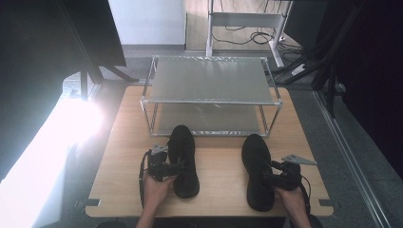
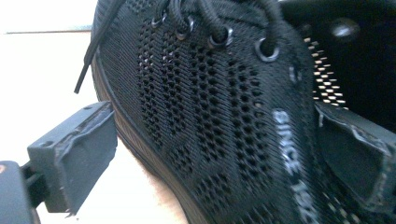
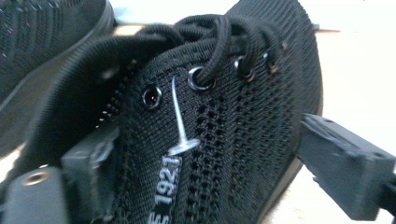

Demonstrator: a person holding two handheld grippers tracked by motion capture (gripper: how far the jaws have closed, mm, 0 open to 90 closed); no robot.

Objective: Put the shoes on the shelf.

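Two black shoes lie on the desk near its front edge, toes toward the rack [image 1: 211,92] at the back edge; each long axis runs front to back. The left shoe [image 1: 184,159] lies left of centre, the right shoe [image 1: 256,171] toward the front right corner. Each claw meets its shoe side-on, across that axis. The left claw [image 1: 172,167] straddles the inner wall of its shoe [image 2: 210,126], one jaw outside, one inside the opening, pads not yet pressing; the right claw [image 1: 272,178] likewise straddles its shoe [image 3: 224,140], spread, gripping nothing. Each hand is nearest its own shoe.
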